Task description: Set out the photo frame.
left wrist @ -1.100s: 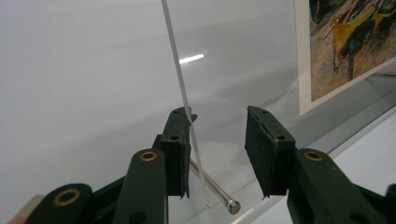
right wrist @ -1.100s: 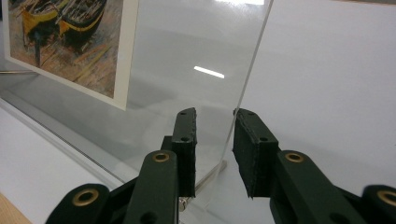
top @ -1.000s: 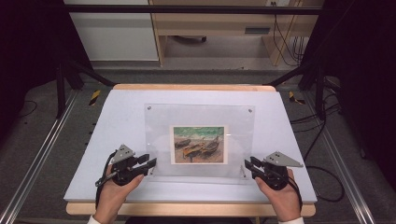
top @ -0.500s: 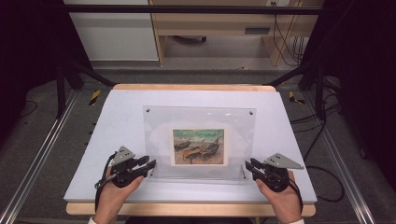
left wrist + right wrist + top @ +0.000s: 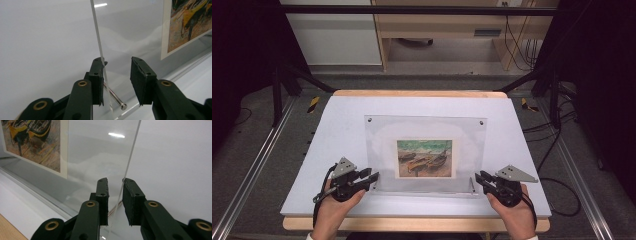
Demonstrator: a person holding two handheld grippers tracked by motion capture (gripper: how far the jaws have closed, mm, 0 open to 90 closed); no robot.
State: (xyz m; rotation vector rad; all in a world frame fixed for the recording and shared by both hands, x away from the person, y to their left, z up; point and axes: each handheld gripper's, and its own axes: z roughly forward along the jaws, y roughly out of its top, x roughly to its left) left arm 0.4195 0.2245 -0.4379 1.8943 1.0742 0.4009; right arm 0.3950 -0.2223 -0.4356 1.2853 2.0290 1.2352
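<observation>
A clear acrylic picture frame [image 5: 425, 131] holding a painting of boats [image 5: 425, 158] stands on its lower edge on the white table [image 5: 347, 115]. My left gripper [image 5: 373, 179] is at its lower left corner and my right gripper [image 5: 478, 179] at its lower right corner. In the left gripper view the pane's edge [image 5: 98, 37] rests against one pad of the left gripper [image 5: 117, 61], with the other pad well apart; a metal pin [image 5: 115, 96] sticks out below. In the right gripper view the pane edge [image 5: 131, 155] runs between the jaws of the right gripper [image 5: 115, 180], close to one pad, with a gap left.
The table's wooden front edge [image 5: 412, 224] lies just behind both hands. Metal rails [image 5: 247, 175] run along both sides of the table. A wooden desk [image 5: 437, 30] and cables [image 5: 562, 150] stand beyond and to the right.
The frame's top edge and the painting sit slightly lower in the high view, so its tilt has shifted a little. Both hands have stayed at the lower corners.
</observation>
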